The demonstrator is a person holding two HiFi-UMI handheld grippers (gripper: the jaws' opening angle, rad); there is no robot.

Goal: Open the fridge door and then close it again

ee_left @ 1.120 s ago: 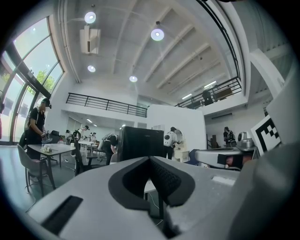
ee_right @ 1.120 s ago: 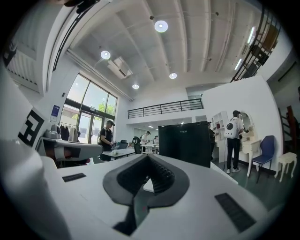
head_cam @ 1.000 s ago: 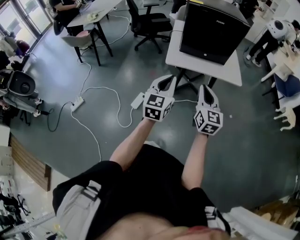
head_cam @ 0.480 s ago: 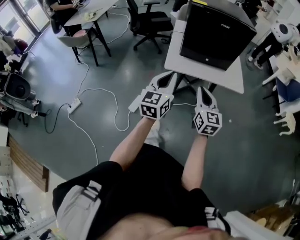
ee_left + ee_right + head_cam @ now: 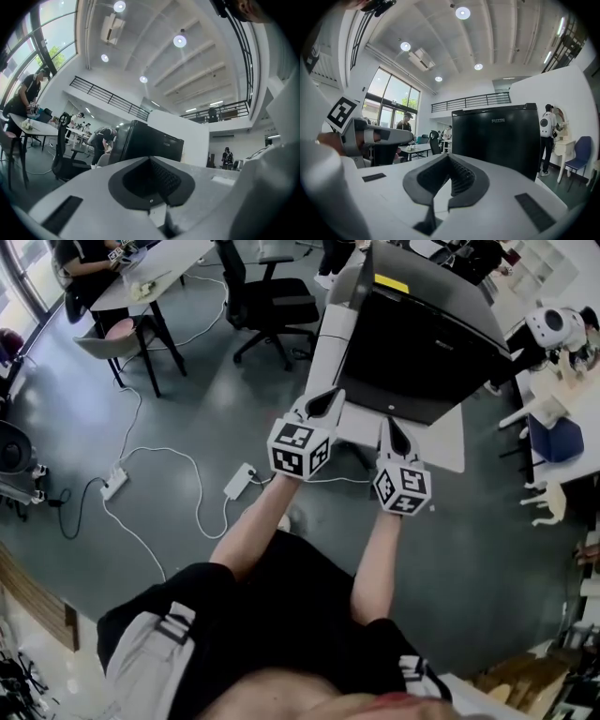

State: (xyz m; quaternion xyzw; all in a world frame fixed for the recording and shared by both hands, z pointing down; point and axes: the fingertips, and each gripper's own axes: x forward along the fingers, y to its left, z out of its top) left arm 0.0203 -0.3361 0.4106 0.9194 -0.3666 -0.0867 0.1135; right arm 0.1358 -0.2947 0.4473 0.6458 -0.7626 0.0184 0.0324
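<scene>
A black fridge (image 5: 422, 343) with its door closed stands on a white table (image 5: 445, 448) just ahead. My left gripper (image 5: 325, 401) is held level in front of the table's near left corner, jaws shut and empty. My right gripper (image 5: 388, 430) is beside it, over the table's front edge, jaws also together with nothing between them. Neither touches the fridge. From the left gripper view the fridge (image 5: 145, 144) shows beyond the closed left gripper (image 5: 148, 158). In the right gripper view the fridge front (image 5: 497, 136) fills the middle behind the closed right gripper (image 5: 448, 154), and the left gripper (image 5: 379, 136) shows at the left.
A black office chair (image 5: 267, 306) and a desk with a seated person (image 5: 150, 273) are at the far left. White cables and a power strip (image 5: 239, 482) lie on the grey floor. A blue chair (image 5: 553, 437) stands at the right. A person (image 5: 547, 136) stands beside the fridge.
The person has walked forward; both grippers, still shut, have come much closer to the fridge and now reach the table's front edge.
</scene>
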